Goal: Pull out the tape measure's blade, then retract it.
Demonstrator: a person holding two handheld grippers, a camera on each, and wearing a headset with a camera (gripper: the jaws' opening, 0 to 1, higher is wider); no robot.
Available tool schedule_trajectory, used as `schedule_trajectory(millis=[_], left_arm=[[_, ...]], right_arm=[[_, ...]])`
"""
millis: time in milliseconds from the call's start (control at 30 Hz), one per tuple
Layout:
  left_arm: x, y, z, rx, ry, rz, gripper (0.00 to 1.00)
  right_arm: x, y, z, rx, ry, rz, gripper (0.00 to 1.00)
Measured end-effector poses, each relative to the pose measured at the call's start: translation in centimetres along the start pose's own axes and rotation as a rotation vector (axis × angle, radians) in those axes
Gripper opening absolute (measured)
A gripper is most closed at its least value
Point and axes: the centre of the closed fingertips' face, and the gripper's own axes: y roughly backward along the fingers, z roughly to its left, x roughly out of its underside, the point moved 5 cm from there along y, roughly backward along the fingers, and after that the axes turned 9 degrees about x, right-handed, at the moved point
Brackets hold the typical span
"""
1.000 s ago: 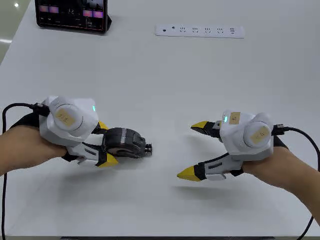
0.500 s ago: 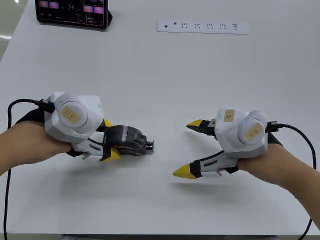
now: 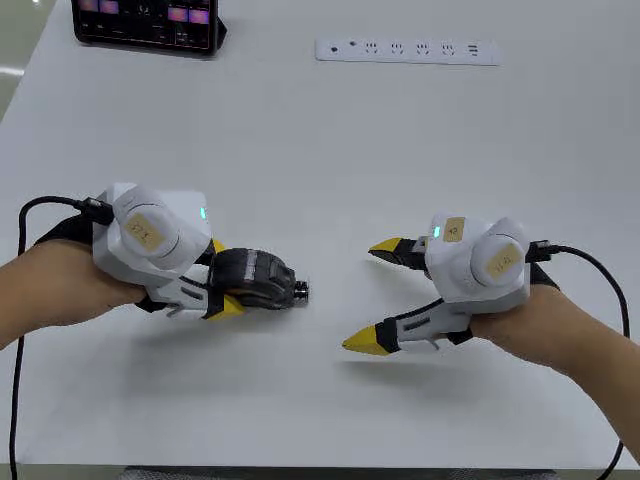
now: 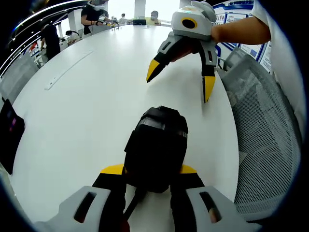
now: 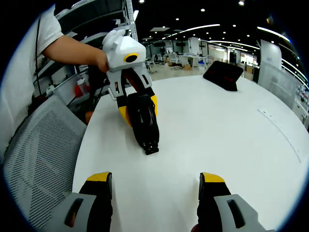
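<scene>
Tape measure [image 3: 255, 280]: black case, recorded lying on the white table [image 3: 320, 150], left of centre. It was pinched between the yellow-tipped fingers [image 3: 226, 306] of the left gripper [image 3: 220, 277], which were closed against its sides. The blade's end hook was seen at the case mouth, pointed toward the right gripper [image 3: 373, 295].

Right gripper: held low over the table, well apart from the tape measure and facing it, its fingers spread wide.

Power strip [image 3: 407, 50] and dark tablet [image 3: 147, 22]: noted at the table's far side.
</scene>
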Motion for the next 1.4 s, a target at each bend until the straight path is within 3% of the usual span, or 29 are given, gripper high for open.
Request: schedule_trajectory(millis=[867, 1400], left_arm=[[0.0, 0.0, 0.0, -0.024, 0.013, 0.000, 0.30], [0.0, 0.0, 0.0, -0.022, 0.013, 0.004, 0.29]], right_arm=[[-0.8, -2.6, -0.5, -0.038, 0.035, -0.024, 0.60], [-1.8, -4.5, 0.2, -0.082, 0.099, -0.068, 0.37]])
